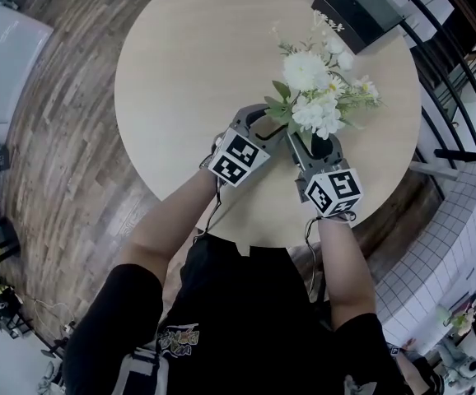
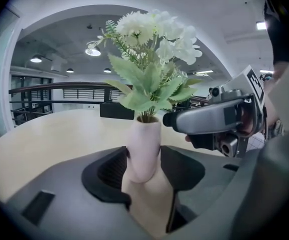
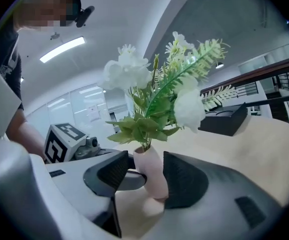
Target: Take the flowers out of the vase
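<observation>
I'm seeing white flowers point(image 1: 316, 97) on green leaves, pale pink vase point(image 2: 143, 151), beige worktop point(image 1: 189, 72), black box point(image 1: 355, 11) upper right, black-and-white square markers on my grey left tool point(image 2: 144, 166) and right tool point(image 3: 149, 176).

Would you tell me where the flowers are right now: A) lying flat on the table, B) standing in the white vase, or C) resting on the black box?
B: the stems of the flowers go down into the mouth of the vase, which stands on the table.
</observation>
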